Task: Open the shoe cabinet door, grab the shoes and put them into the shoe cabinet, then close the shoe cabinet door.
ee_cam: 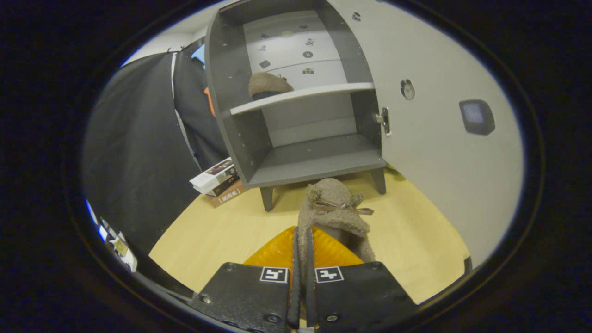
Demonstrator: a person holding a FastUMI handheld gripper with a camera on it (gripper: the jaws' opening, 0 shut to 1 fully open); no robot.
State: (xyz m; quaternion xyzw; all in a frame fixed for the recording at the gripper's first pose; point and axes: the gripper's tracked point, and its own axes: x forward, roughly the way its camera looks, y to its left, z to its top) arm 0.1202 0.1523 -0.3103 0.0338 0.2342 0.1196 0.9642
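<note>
We have the gripper (303,249) pressed together on the collar of a fuzzy brown shoe (334,208), both fingers nipping a thin fold of its edge while the rest of the shoe hangs out ahead of them, its bow facing us. Beyond it stands the shoe cabinet (240,115) with its door (430,138) swung wide to the right. The other shoe (269,84) already sits on the upper shelf (300,95), toward the left side; the lower shelf (319,159) is bare.

Our main worry is the hold. We are pinching only a soft rim, and the shoe's weight hangs forward of the fingers, so a quick swing or a bump could let it slip out onto the floor (222,231). We cannot tell how deep the fold sits between the fingers, since they hide it.

The second risk is the way in. The dangling toe may catch the front lip of whichever shelf we aim for and be dragged out of the pinch, or tip back out on release if we set it too near the edge. If we go for the upper shelf, we could also knock the first shoe.

Lastly, a toe left overhanging would likely stop the door from closing, and the open door sits close enough to our right to be clipped on the approach.
</note>
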